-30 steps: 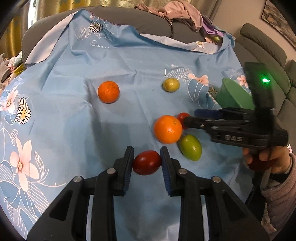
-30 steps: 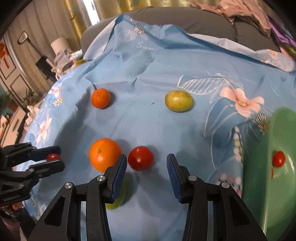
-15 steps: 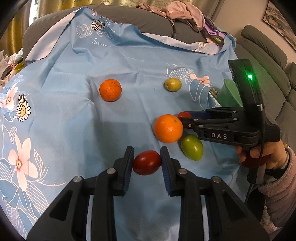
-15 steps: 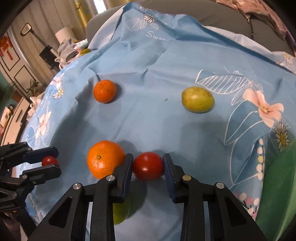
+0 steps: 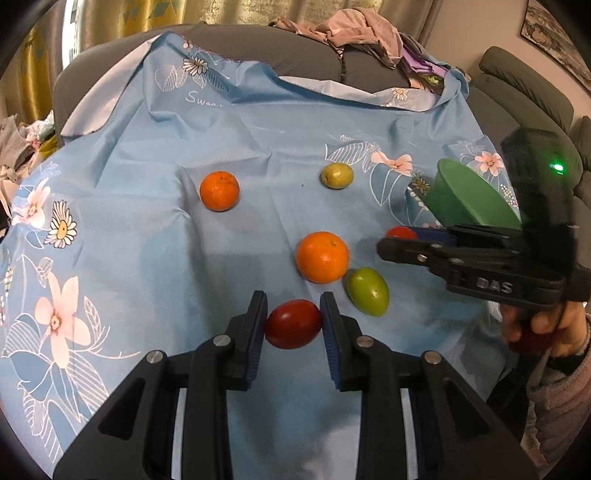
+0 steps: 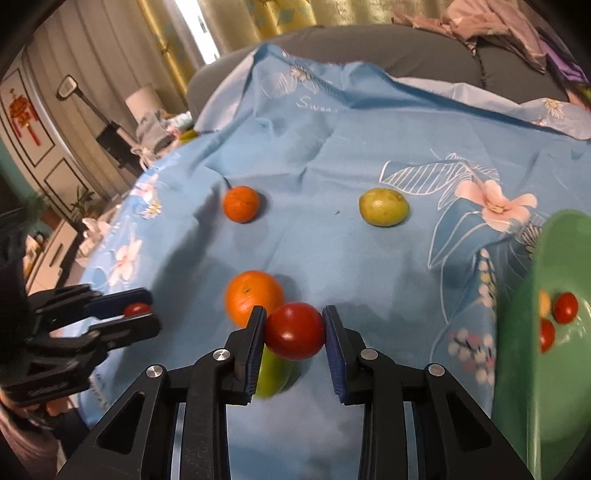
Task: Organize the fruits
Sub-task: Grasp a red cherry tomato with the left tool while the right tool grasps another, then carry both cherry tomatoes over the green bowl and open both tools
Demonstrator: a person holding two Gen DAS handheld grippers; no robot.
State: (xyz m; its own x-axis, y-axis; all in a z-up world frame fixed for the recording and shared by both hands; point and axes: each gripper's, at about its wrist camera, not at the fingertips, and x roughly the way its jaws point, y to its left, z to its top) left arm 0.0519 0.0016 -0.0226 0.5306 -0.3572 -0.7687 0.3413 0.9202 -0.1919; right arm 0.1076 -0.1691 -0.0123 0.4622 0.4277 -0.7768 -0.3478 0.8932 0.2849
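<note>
My left gripper [image 5: 293,321] is shut on a dark red tomato [image 5: 293,324], held just above the blue floral cloth [image 5: 147,240]. My right gripper [image 6: 294,330] is shut on a second red tomato [image 6: 294,330] and has it lifted off the cloth; it also shows in the left wrist view [image 5: 400,232]. A large orange [image 5: 322,256], a green fruit [image 5: 368,291], a smaller orange [image 5: 219,190] and a yellow-green fruit [image 5: 336,175] lie on the cloth. A green bowl [image 6: 554,369] at the right holds small tomatoes [image 6: 565,307].
The cloth covers a grey sofa [image 5: 240,40] with piled clothes [image 5: 369,33] on its back. A second sofa [image 5: 524,85] stands at the right. A person's hand [image 5: 543,332] holds the right gripper.
My right gripper closed on the tomato beside the large orange and lifted it up and right, toward the green bowl. My left gripper stayed shut on its tomato.
</note>
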